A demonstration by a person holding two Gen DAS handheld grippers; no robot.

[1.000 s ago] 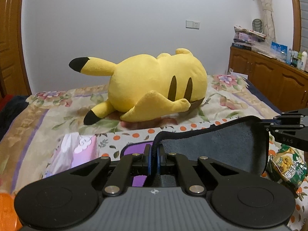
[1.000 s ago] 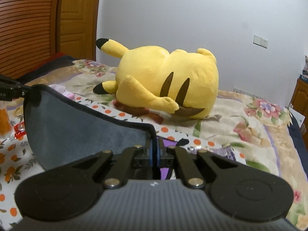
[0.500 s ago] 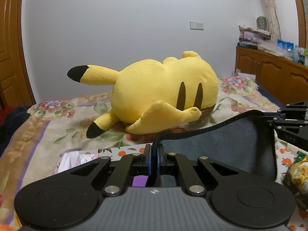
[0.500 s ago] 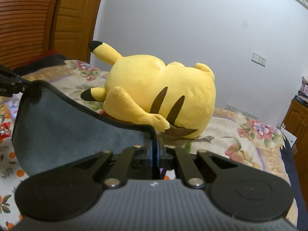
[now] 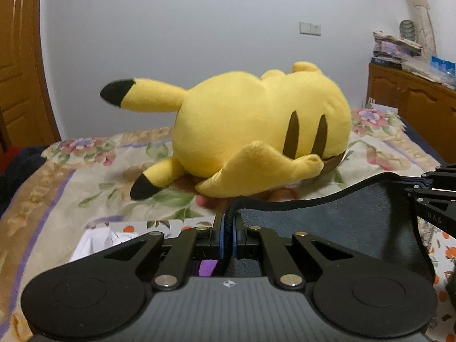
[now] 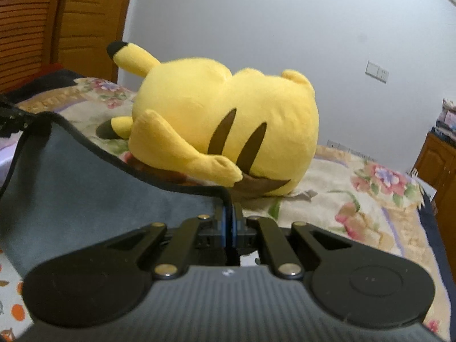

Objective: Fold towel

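A dark grey towel (image 5: 342, 222) with a black hem hangs stretched between my two grippers above the bed. My left gripper (image 5: 227, 228) is shut on one top corner of it. My right gripper (image 6: 228, 222) is shut on the other top corner, and the towel (image 6: 85, 182) spreads to its left. The right gripper also shows at the right edge of the left wrist view (image 5: 433, 196). The left gripper shows at the left edge of the right wrist view (image 6: 11, 119). The towel's lower part is hidden behind the gripper bodies.
A large yellow Pikachu plush (image 5: 256, 136) lies on the floral bedspread (image 5: 85, 176) just beyond the towel. A white and purple item (image 5: 97, 239) lies lower left. A wooden cabinet (image 5: 413, 105) stands at the right, a wooden door (image 6: 57, 28) at the left.
Both grippers have moved forward toward the plush with the towel held between them; the plush looms larger and the snack bag at the right has dropped out of view.
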